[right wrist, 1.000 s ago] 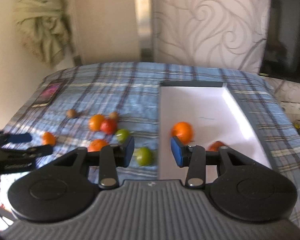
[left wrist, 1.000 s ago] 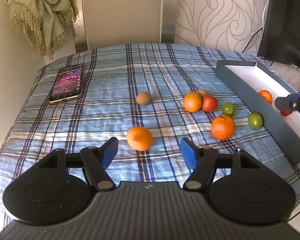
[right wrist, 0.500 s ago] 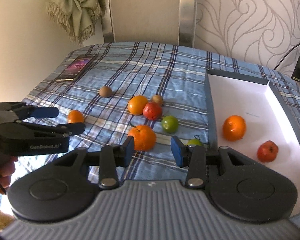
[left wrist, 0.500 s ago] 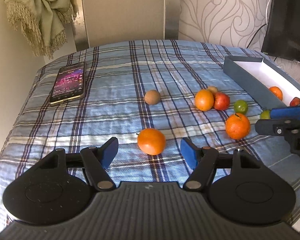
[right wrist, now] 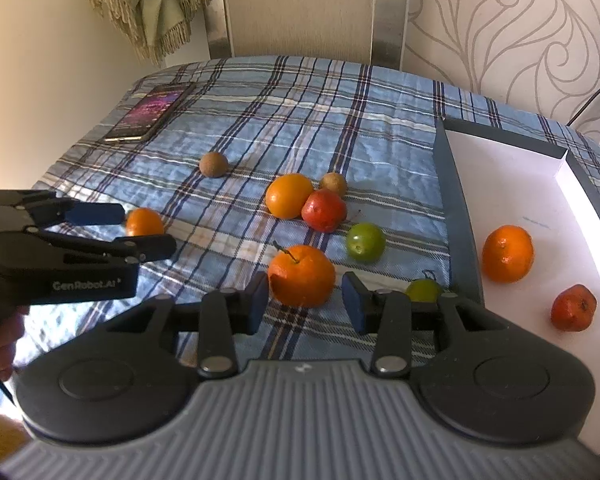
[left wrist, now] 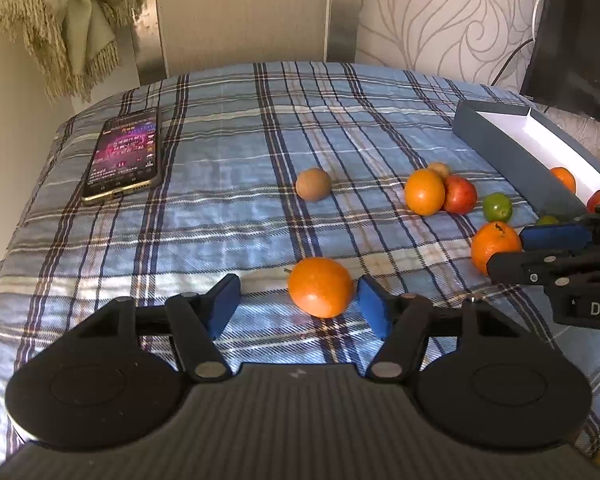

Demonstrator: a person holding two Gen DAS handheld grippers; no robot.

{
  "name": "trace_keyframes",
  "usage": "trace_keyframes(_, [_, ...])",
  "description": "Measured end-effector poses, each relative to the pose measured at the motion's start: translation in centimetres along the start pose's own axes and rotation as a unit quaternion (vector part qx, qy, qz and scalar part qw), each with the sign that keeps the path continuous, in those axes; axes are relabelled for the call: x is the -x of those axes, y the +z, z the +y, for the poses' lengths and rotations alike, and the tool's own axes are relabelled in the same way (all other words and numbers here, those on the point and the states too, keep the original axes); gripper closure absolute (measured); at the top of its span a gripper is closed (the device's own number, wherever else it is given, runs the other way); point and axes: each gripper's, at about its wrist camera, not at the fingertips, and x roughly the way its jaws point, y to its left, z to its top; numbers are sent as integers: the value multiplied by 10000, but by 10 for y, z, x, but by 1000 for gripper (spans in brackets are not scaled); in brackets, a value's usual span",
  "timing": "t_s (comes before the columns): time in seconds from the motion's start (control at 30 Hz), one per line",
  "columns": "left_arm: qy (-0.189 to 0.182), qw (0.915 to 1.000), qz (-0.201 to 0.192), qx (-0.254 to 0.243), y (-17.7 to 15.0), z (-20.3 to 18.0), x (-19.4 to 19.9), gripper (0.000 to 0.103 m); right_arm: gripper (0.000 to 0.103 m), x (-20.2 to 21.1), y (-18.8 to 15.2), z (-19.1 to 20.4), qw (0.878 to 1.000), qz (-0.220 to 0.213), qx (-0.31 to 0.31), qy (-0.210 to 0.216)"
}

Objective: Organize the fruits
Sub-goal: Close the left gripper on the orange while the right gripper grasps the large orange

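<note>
An orange lies on the plaid blanket between the fingers of the left gripper; the jaws have just been closing, stand moderately wide, and the right pad is just beside the fruit (contact unclear). The right gripper stands narrower around a stemmed orange, pads not clearly pressing. Nearby lie another orange, a red fruit and a green fruit. The grey tray holds an orange

Two close, downward-angled wrist views, both over the same plaid bedspread.
</note>
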Motion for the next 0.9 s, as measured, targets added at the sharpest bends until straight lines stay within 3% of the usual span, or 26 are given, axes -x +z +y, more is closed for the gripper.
trace_keyframes(0.37, [-165,9997,-86,-140,1,1,-2,47,62,-6,0,6,9999,67,104,-79])
trace_keyframes(0.57, [-295,9994,-105,-158,0,1,0,60,64,-5,0,7,9999,65,118,-77])
trace_keyframes(0.9, [-279,9995,-116,-77,-2,1,6,61,64,11,-1,4,9999,-81,42,-44])
